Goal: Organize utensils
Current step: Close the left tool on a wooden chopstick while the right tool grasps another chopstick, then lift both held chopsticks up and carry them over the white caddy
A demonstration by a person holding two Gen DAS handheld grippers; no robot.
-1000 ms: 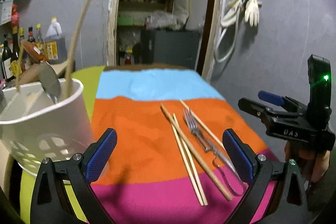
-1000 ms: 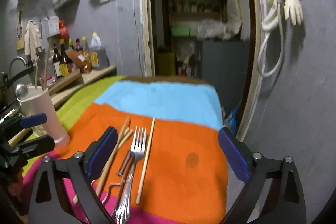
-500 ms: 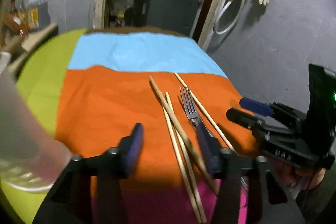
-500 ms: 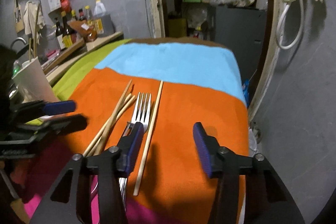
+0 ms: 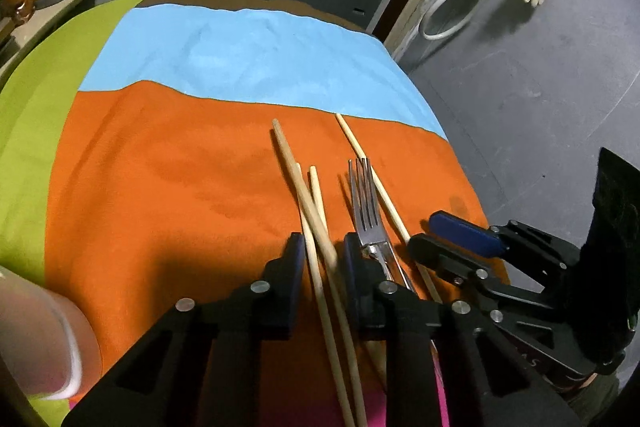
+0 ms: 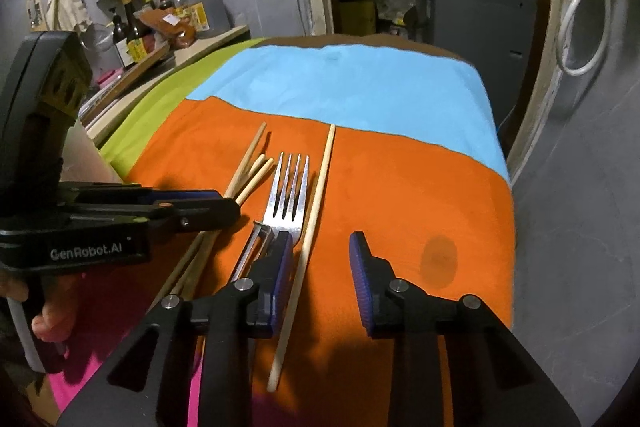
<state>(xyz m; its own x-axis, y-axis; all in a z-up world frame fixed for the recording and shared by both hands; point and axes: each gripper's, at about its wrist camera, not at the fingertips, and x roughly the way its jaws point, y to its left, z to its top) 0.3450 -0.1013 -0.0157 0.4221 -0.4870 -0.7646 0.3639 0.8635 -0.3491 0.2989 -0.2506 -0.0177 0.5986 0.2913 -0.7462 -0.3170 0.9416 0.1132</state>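
On the striped cloth [image 5: 168,187] over the bench, the left claw [image 5: 320,259] has just been closing around three crossed chopsticks [image 5: 310,203]; whether its pads press them is hidden. The right claw [image 6: 318,275], also closing, stands apart astride a single chopstick [image 6: 316,211], its left finger [image 6: 276,279] covering the fork [image 6: 288,191] handle.

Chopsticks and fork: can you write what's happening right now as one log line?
left gripper: jaws closing around crossed chopsticks | right gripper: jaws closing, single chopstick between, untouched | fork: on cloth
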